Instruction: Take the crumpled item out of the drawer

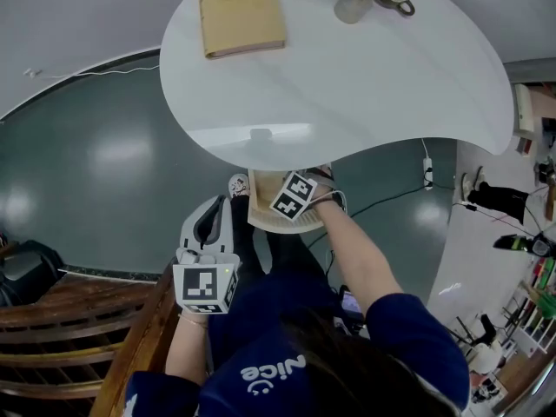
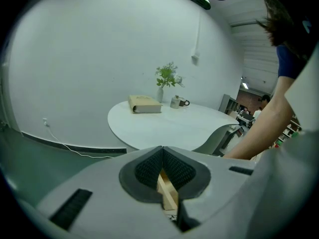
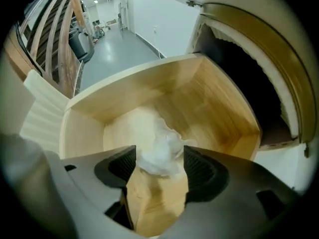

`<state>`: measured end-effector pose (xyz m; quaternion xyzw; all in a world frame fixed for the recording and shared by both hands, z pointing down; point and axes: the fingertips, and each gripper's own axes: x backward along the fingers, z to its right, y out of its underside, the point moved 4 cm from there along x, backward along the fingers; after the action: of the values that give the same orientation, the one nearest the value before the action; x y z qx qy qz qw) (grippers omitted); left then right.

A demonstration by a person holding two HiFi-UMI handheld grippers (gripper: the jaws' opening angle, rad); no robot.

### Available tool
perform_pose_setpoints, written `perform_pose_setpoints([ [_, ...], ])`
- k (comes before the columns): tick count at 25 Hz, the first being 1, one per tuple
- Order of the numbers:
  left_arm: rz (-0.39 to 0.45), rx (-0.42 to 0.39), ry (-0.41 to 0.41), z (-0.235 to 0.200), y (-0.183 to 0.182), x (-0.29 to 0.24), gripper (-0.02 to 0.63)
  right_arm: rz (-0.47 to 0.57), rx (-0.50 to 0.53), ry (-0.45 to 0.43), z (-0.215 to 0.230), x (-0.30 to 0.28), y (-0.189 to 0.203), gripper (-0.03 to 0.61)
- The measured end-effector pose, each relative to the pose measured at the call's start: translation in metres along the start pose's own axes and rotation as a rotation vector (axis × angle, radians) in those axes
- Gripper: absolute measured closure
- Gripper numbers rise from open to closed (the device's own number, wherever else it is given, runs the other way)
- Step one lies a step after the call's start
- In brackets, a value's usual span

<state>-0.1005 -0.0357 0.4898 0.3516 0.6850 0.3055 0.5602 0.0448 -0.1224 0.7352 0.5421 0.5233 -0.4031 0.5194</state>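
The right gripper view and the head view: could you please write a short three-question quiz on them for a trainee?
1. True or false: the right hand-held gripper is shut, with nothing between its jaws.
2. Where does the crumpled white paper lie? A: on the grey floor. B: in the light wooden drawer. C: on the dark wooden chair.
3. Fill in: on the round white table lies a tan ____.
Key: 1 false, its jaws stand open around the paper. 2 B. 3 book.

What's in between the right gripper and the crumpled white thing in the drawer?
Nothing is in the way. In the right gripper view, the crumpled white thing sits on the drawer floor, right between the right gripper's open jaws.
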Motion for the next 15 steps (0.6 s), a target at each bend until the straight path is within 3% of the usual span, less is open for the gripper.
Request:
perform_pose_setpoints([
  [10,-0.032,0.001,-0.028,-0.013,0.01,0.007,0.609,-0.098,0.132,0.004,-0.008,-0.03,0.005,0.259],
  [15,-0.037,-0.003,-0.022,-0.018,0.012,0.003,0.609,-0.14,0.144,0.01,-0.01,-0.039,0.007,0.276],
])
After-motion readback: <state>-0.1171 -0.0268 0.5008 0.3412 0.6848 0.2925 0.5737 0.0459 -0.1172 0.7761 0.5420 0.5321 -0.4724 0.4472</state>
